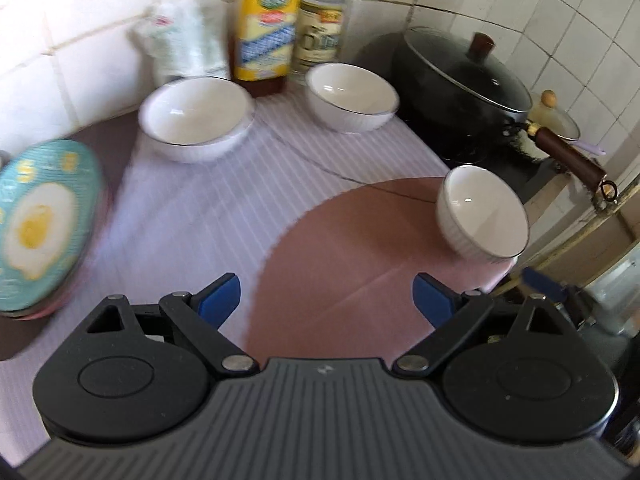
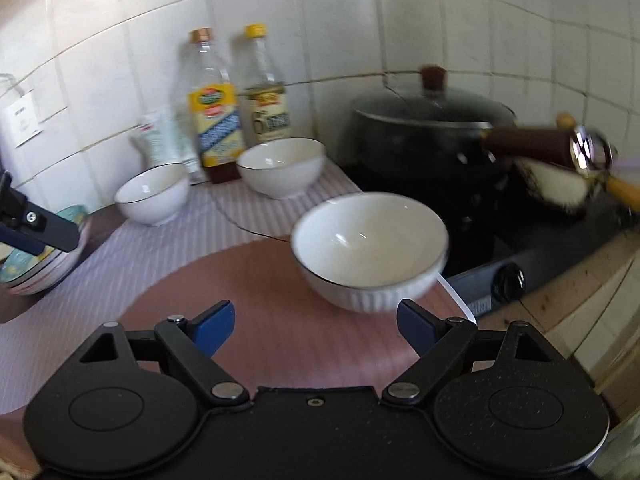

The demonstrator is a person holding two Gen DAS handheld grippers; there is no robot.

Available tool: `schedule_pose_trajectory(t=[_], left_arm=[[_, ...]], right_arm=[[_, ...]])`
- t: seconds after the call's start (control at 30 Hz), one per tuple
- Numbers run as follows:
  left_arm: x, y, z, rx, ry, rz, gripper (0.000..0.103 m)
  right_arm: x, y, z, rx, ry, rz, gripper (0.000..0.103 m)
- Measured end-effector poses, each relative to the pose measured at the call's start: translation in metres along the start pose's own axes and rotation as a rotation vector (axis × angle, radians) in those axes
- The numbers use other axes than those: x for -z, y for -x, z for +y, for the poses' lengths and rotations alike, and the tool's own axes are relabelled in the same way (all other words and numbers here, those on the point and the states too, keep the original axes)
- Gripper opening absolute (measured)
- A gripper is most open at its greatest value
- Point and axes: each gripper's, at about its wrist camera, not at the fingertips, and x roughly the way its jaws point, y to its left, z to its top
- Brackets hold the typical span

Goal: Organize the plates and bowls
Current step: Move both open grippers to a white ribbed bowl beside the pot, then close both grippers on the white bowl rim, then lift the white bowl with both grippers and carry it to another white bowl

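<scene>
Both tongs gape wide and empty — left tongs [image 1: 326, 300], right tongs [image 2: 314, 328] — above the striped surface [image 1: 192, 216]. At its left edge sits a plate stack [image 1: 44, 220]; three white bowls stand apart — two [image 2: 154, 192] [image 2: 282, 166] before the bottles [image 2: 214, 120], one [image 2: 370, 246] just ahead of the right tongs.

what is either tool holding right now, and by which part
Nothing. The left tool and right tool are both open and empty; the nearest white bowl sits untouched.

Bare mat [image 2: 260, 320] ahead, near bowl [image 2: 370, 250] right, pot [image 2: 424, 140] behind it
</scene>
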Motion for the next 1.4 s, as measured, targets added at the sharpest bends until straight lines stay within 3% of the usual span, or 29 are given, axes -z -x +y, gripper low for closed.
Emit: schedule_pose_trajectory(t=[0.27, 0.47, 0.57, 0.6, 0.67, 0.73, 0.8, 0.9, 1.03, 1.4], left_arm=[[-0.015, -0.059, -0.046, 0.119, 0.032, -0.019, 0.092], [-0.032, -0.1, -0.063, 0.148, 0.069, 0.009, 0.085], [-0.038, -0.122, -0.067, 0.175, 0.086, 0.053, 0.066], [-0.039, -0.126, -0.068, 0.174, 0.092, 0.062, 0.055], [-0.039, -0.133, -0.067, 0.179, 0.108, 0.08, 0.041], [-0.041, -0.135, -0.067, 0.219, 0.119, 0.099, 0.022], [-0.043, -0.134, -0.071, 0.216, 0.095, 0.116, 0.013], [-0.043, -0.129, -0.075, 0.186, 0.059, 0.124, 0.013], [-0.04, -0.121, -0.065, 0.174, 0.094, 0.14, 0.013], [-0.033, -0.08, -0.032, 0.121, 0.137, 0.148, 0.013]], right_arm=[[0.029, -0.038, -0.012, 0.081, 0.075, -0.048, 0.094], [0.028, -0.06, -0.018, 0.103, 0.105, -0.074, 0.096], [0.024, -0.066, -0.019, 0.101, 0.099, -0.084, 0.096], [0.023, -0.067, -0.019, 0.096, 0.098, -0.088, 0.096], [0.02, -0.07, -0.017, 0.085, 0.091, -0.089, 0.096], [0.017, -0.073, -0.015, 0.087, 0.073, -0.085, 0.097], [0.013, -0.074, -0.013, 0.085, 0.056, -0.085, 0.097], [0.008, -0.07, -0.012, 0.085, 0.013, -0.094, 0.097], [0.0, -0.069, -0.013, 0.046, -0.05, -0.059, 0.098], [-0.004, -0.046, 0.021, -0.047, -0.031, -0.051, 0.098]])
